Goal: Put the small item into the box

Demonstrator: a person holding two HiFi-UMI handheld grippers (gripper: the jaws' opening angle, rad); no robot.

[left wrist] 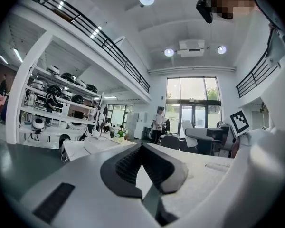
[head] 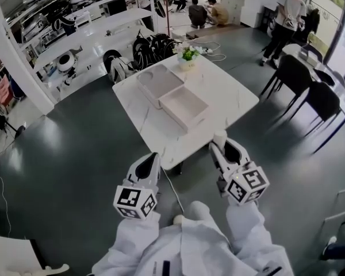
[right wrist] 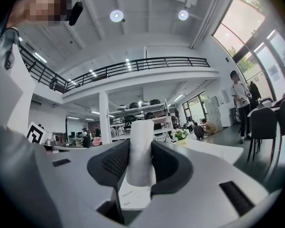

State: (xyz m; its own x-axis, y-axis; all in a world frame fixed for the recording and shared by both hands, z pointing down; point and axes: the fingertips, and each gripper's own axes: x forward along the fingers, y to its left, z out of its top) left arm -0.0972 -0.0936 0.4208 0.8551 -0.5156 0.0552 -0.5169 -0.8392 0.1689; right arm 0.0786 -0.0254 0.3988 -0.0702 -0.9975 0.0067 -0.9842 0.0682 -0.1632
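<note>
A white box lies open on the white table (head: 230,96), its tray (head: 184,107) next to its lid (head: 159,82). My right gripper (head: 221,146) hovers at the table's near edge, shut on a small white cylinder (head: 219,137). In the right gripper view the cylinder (right wrist: 141,148) stands upright between the dark pads (right wrist: 115,163), and the gripper (right wrist: 141,165) points level toward the table (right wrist: 213,151). My left gripper (head: 151,160) hangs just short of the near edge, left of the right one. Its jaws (left wrist: 141,148) meet at the tips with nothing between them. The box (left wrist: 102,144) shows low and far in that view.
A small potted plant (head: 188,55) stands at the table's far edge. Black chairs (head: 299,76) and another table stand to the right, where a person (head: 287,22) walks. Shelves with equipment (head: 75,16) line the left. More people sit on the floor at the back (head: 204,11).
</note>
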